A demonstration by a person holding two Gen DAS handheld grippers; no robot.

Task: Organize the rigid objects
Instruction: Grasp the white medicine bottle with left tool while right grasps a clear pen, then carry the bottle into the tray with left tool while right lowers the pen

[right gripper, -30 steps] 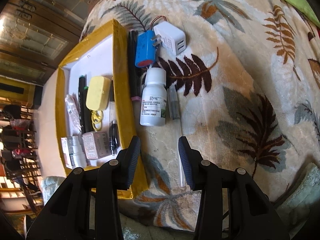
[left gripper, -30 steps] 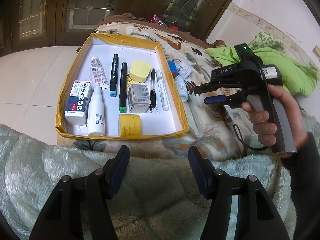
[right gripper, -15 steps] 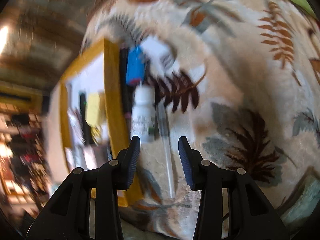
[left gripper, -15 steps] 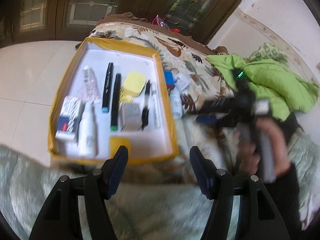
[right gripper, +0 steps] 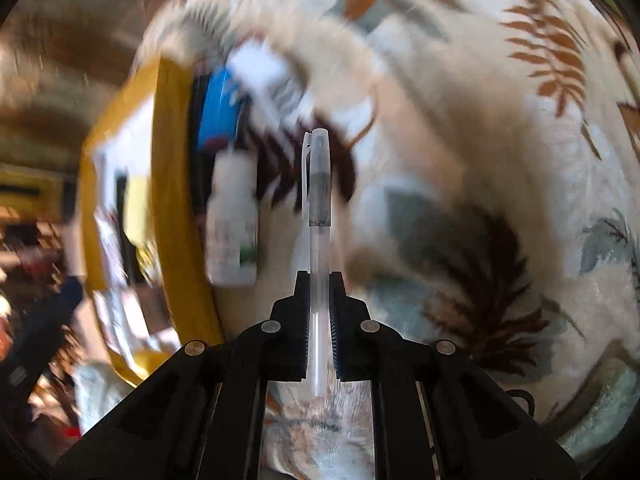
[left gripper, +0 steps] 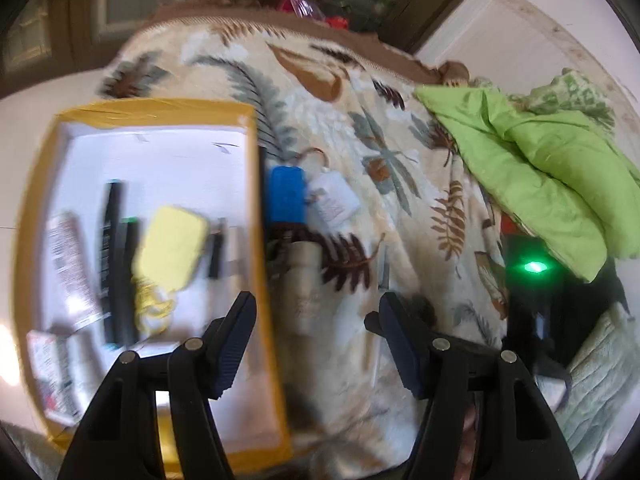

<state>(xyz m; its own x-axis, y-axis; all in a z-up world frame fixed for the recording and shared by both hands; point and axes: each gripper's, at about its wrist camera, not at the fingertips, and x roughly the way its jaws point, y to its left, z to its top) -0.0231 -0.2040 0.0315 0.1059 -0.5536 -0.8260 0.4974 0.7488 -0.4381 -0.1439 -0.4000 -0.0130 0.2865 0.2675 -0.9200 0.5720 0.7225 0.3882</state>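
Between the pads of your right gripper (right gripper: 319, 312) sits the slim, clear plastic gel pen with a frosted cap (right gripper: 319, 216), pinched across its lower barrel, with the capped end pointing away from you over the leaf-patterned beige blanket (right gripper: 460, 160). The jaws are fully closed on it. Expect the pen to be very light and stiff, but its smooth round barrel can roll or swivel between flat pads, so keep the squeeze steady and avoid quick wrist turns. Your hold is below the middle, which leaves the longer capped end free to tip; a grip nearer the centre would likely balance better.

Your left gripper (left gripper: 316, 344) stands wide open with nothing in it, above the blanket beside the yellow-rimmed, white-floored cardboard tray (left gripper: 256, 208). Just outside that rim lies a white plastic bottle (left gripper: 302, 280), which looks light, rigid and slick; take it across the body.
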